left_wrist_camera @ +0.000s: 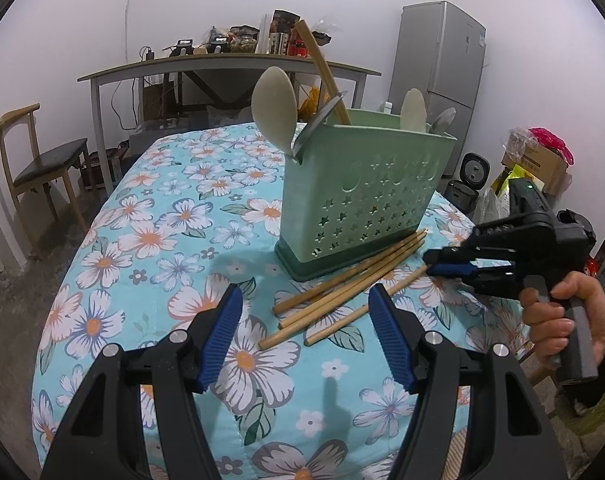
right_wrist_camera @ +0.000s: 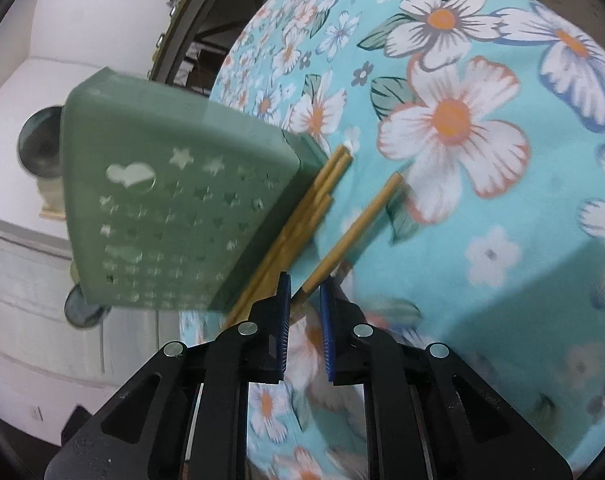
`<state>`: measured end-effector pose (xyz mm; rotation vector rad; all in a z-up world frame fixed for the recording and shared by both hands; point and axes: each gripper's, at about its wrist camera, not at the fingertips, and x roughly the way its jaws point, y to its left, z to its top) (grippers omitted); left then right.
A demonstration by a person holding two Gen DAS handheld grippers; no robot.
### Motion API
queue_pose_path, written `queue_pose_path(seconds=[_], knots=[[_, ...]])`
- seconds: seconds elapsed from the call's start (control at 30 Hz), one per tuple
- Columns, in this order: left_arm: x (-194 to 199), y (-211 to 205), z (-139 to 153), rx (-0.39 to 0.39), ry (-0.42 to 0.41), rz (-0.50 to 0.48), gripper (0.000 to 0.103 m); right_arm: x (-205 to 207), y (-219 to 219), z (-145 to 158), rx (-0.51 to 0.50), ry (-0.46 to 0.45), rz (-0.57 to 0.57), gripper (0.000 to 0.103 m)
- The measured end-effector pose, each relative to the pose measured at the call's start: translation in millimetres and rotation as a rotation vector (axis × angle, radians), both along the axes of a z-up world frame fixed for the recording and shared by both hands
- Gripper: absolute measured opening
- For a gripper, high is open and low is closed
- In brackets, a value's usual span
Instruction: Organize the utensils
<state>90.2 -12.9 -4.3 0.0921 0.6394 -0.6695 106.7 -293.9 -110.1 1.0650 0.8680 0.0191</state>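
A green star-punched utensil holder (left_wrist_camera: 366,184) (right_wrist_camera: 174,208) stands on the flowered tablecloth (left_wrist_camera: 162,240). It holds pale spoons (left_wrist_camera: 272,100) and one upright chopstick (left_wrist_camera: 322,68). Several wooden chopsticks (left_wrist_camera: 342,284) lie against its base. One chopstick (right_wrist_camera: 354,236) lies apart from them, and my right gripper (left_wrist_camera: 432,262) (right_wrist_camera: 305,282) is shut on its near end, low over the cloth. A hand (left_wrist_camera: 562,320) grips that tool's handle. My left gripper (left_wrist_camera: 305,290) hovers open in front of the chopsticks' other ends, its pads touching nothing.
Behind the table stand a cluttered desk (left_wrist_camera: 222,66), a wooden chair (left_wrist_camera: 42,160) at the left and a grey fridge (left_wrist_camera: 442,72) at the right. Rice cookers (left_wrist_camera: 468,184) and boxes (left_wrist_camera: 542,160) sit on the floor beyond the table's right edge.
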Motion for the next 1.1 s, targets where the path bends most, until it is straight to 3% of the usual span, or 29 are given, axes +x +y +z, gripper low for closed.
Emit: queue_pose_path(seconds=[0.3,0.47,0.63,0.83,0.97,1.1], knots=[[-2,-9,1,0.014,-0.01,-0.027,0.063,-31,-13,3,0.004,0.003,0.004,0.013],[-4,-29,1,0.046,-0.037,-0.117,0.063,-35,-15,5,-0.01,-0.004,0.021,0.013],[-1,-59,-8,0.105,-0.048,-0.23,0.052,-40,-21,12,-0.053,-0.011,0.033,0.013],[1,-109,-24,0.263,-0.124,-0.375,0.039,-44,-28,8,-0.045,-0.012,0.028,0.014],[-2,-137,-37,0.405,-0.205,-0.446,0.036,-45,-29,7,-0.043,-0.016,0.033,0.014],[-3,-152,-44,0.484,-0.25,-0.485,0.036,-40,-28,6,-0.039,-0.021,0.036,0.014]])
